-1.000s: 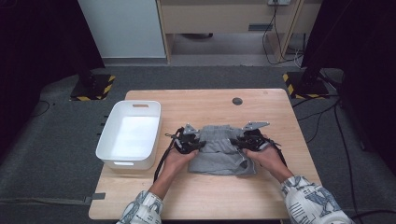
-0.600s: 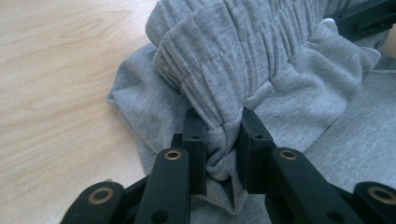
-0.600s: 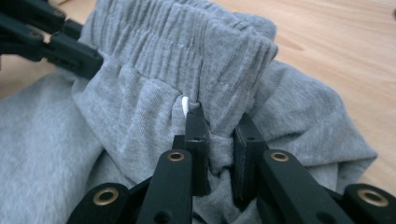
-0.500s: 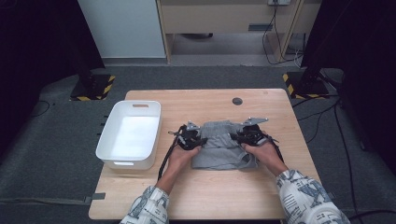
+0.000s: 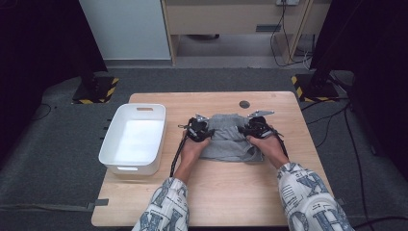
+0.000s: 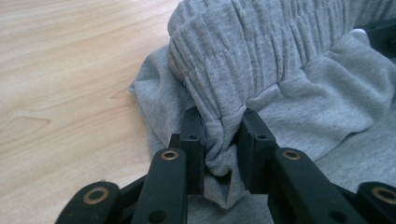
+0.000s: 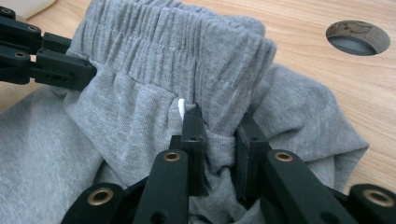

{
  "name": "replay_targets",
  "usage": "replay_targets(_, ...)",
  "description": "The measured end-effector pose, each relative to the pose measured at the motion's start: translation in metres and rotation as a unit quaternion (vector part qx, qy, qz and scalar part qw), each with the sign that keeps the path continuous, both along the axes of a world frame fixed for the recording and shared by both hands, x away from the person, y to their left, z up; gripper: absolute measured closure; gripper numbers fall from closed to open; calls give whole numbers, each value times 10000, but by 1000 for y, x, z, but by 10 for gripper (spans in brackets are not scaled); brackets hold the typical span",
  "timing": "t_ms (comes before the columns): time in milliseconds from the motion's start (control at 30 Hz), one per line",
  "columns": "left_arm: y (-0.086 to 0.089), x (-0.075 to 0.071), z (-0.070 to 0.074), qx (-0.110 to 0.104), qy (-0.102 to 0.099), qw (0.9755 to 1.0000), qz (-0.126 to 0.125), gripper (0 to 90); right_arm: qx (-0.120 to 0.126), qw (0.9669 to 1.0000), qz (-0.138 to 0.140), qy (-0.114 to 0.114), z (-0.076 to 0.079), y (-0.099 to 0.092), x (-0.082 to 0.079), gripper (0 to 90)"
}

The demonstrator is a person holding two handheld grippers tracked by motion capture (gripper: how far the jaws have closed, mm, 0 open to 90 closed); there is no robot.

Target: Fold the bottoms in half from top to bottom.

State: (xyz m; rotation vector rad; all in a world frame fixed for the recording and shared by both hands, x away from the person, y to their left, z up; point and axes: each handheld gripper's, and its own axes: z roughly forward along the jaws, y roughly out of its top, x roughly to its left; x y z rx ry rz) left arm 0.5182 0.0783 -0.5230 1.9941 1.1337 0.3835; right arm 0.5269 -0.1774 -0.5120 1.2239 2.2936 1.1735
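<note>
High view: grey sweatpants (image 5: 231, 142) lay folded at bench (image 5: 288, 192) centre, white bin (image 5: 132, 139) at 9 o'clock. Left tool (image 6: 219, 135) and right tool (image 7: 217, 133) each pinched bunched waistband fabric, jaws just easing apart. Judged soft, light, limp; the ribbed elastic waistband offers the firmest hold.

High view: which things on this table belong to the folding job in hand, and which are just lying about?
In the job:
- grey garment, elastic waistband folded over
- left tongs, pinching a bunch of its fabric
- right tongs, pinching the waistband fabric

Lying about:
- white bin, left of the garment, nothing visible inside
- round hole in the table
</note>
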Motion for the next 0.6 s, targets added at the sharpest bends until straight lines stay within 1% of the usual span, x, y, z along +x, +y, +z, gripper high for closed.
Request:
replay_targets(100,1,-1,2,23,-29,10000,-43,722,-23,10000,17,-27,1,-1,-1,741)
replay_targets(133,1,-2,2,1,-34,10000,-38,721,-10,10000,-1,-21,1,-2,-1,727)
replay_targets(200,2,-3,2,6,-42,10000,-46,719,-32,10000,-31,-39,3,-2,-2,693)
replay_targets(267,3,-4,1,-37,-58,10000,-45,713,-55,10000,-31,-71,4,-1,-3,665)
replay_targets(333,4,-6,3,-33,-96,9999,-55,693,-67,9999,-48,-97,6,-2,-3,621)
replay_targets(400,7,-7,7,-28,-179,9998,-30,668,-61,9999,-104,-110,9,-3,-4,569)
replay_targets(433,8,-8,10,-29,-221,9997,-21,652,-53,9998,-119,-121,10,-5,-4,559)
replay_targets(500,11,-10,17,-77,-333,9994,25,602,-24,9998,-119,-127,13,-8,-4,519)
replay_targets(567,15,-12,24,-124,-419,9990,3,595,31,9997,-189,-139,18,-11,-5,463)
replay_targets(600,15,-12,24,-124,-419,9990,3,592,31,9997,-189,-139,18,-11,-5,463)
